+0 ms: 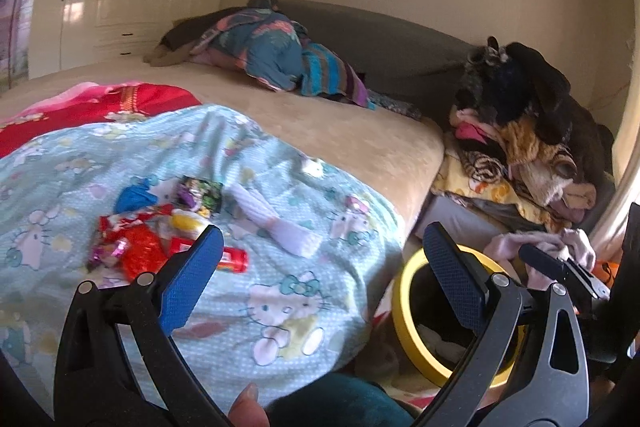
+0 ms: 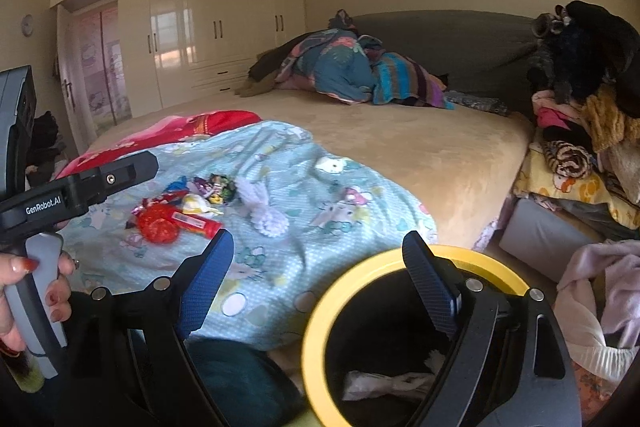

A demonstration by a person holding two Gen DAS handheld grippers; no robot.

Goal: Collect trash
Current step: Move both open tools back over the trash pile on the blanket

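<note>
Right claw (image 2: 320, 259) wide open, empty, above bin (image 2: 320, 307)

A bed (image 2: 420, 147) fills the middle of the room, with a wardrobe (image 2: 208, 27) behind it to the left. A blanket (image 2: 304, 227) lies on the near part of the bed. On the blanket, a cluster of wrappers (image 2: 180, 215) lies to the left, with a crumpled tissue (image 2: 264, 207) just to its right. Bundled bedding (image 2: 348, 71) lies at the far end against the headboard (image 2: 460, 43). A bin (image 2: 320, 327) stands on the floor in front of the bed's near right corner, with crumpled paper (image 2: 384, 385) inside. A pile of clothes (image 2: 580, 131) lies right of the bed.
</note>
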